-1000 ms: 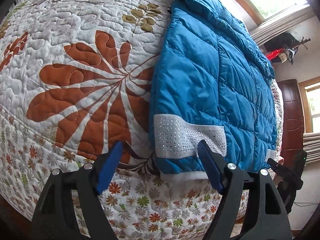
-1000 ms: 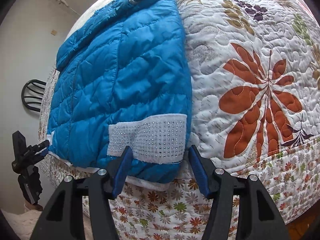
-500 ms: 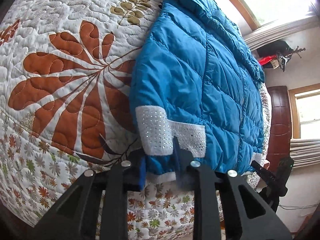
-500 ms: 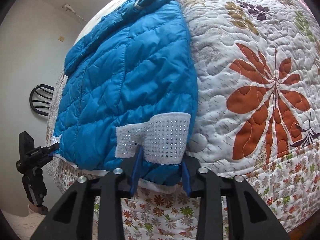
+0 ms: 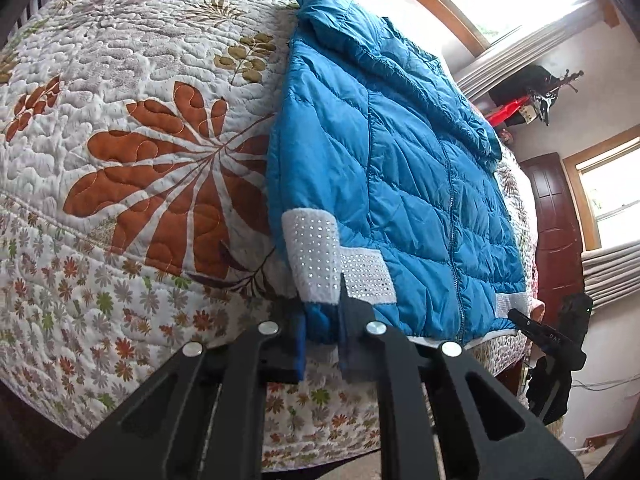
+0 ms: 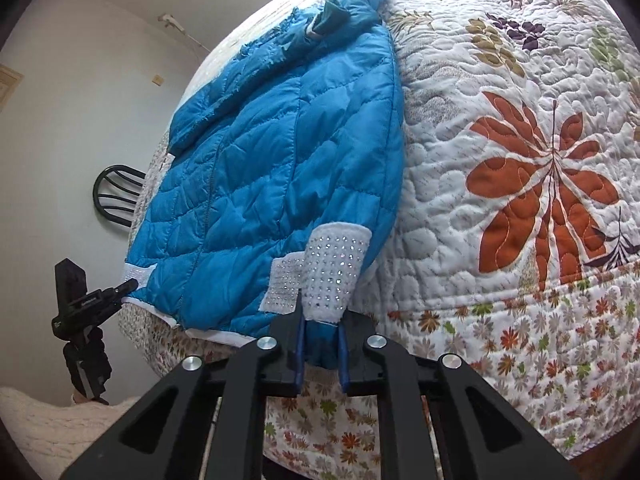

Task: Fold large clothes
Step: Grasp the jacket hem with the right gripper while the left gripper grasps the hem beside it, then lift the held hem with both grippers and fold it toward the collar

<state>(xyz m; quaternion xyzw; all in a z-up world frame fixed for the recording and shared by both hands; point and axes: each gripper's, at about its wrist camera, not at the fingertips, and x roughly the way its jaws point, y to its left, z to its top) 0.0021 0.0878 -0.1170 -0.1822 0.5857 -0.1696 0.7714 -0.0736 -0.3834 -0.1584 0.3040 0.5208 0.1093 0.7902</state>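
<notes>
A blue quilted puffer jacket [image 5: 400,184] lies flat on the bed, hem toward me, zipper up the middle; it also shows in the right wrist view [image 6: 280,168]. Each sleeve is folded along a side and ends in a white studded cuff [image 5: 312,256] [image 6: 332,268]. My left gripper [image 5: 322,332] is shut on the jacket's left hem corner under that cuff. My right gripper [image 6: 320,344] is shut on the right hem corner under the other cuff. Each gripper shows small at the far hem corner in the other's view: right [image 5: 532,324], left [image 6: 116,292].
The bed is covered by a white floral quilt [image 5: 132,152] that drops over the near edge [image 6: 520,320]. A dark chair [image 6: 116,196] stands by the wall at left. A dark wooden door [image 5: 556,224] and windows are at right.
Both grippers moved in from open beside the cuffs and closed on the jacket's hem corners. The cuffs bunched upward as the fabric was pinched.
</notes>
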